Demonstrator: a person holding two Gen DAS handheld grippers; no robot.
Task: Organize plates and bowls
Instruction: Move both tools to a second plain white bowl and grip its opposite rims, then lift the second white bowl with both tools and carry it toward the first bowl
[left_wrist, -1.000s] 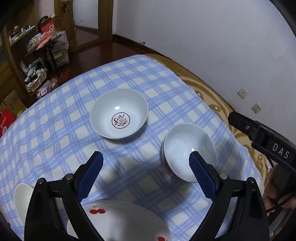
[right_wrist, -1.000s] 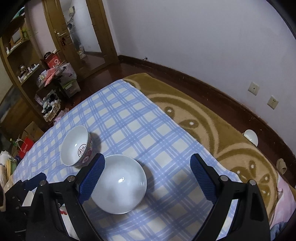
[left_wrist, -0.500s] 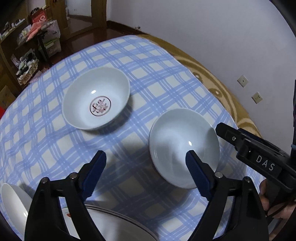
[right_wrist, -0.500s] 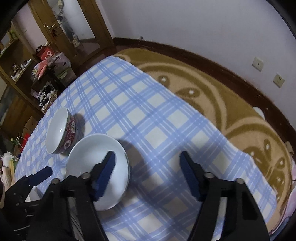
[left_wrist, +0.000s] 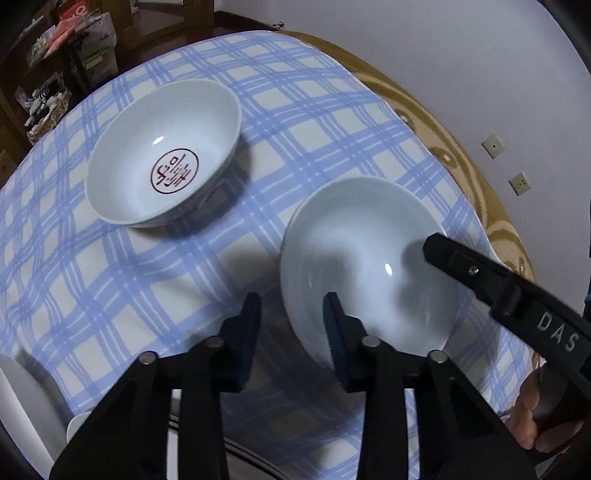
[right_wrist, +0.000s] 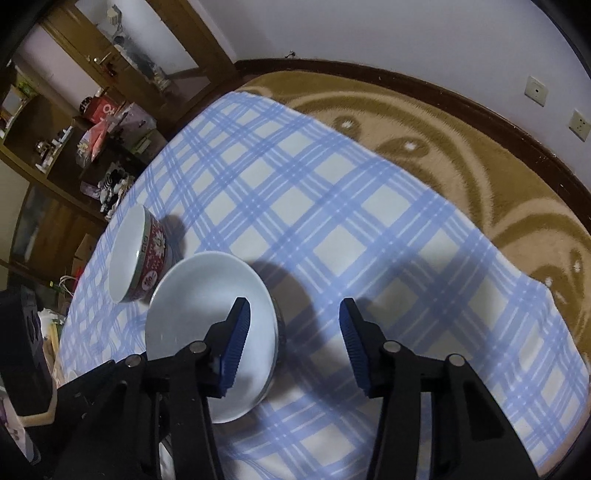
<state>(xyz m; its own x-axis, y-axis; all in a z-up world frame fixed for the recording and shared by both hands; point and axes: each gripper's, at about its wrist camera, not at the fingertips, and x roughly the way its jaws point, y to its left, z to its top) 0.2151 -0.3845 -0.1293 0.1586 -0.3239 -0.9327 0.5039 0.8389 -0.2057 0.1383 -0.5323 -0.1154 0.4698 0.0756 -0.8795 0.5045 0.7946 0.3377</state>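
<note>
Straddling the rim of the plain white bowl (left_wrist: 369, 258) from opposite sides, both grippers have just been closing their jaws. The left gripper (left_wrist: 291, 314) stands narrow over the near-left rim, though whether its pads press yet I cannot tell. The right gripper (right_wrist: 291, 332) stands about half open, one pad inside the bowl, one outside, not pinching. Glazed ceramic like this is likely stiff, slick, fairly heavy and chippable, so the thin rim wall is the place to grip. It sits on the checked tabletop (left_wrist: 314, 122) beside the red-patterned bowl (left_wrist: 162, 155).
</note>
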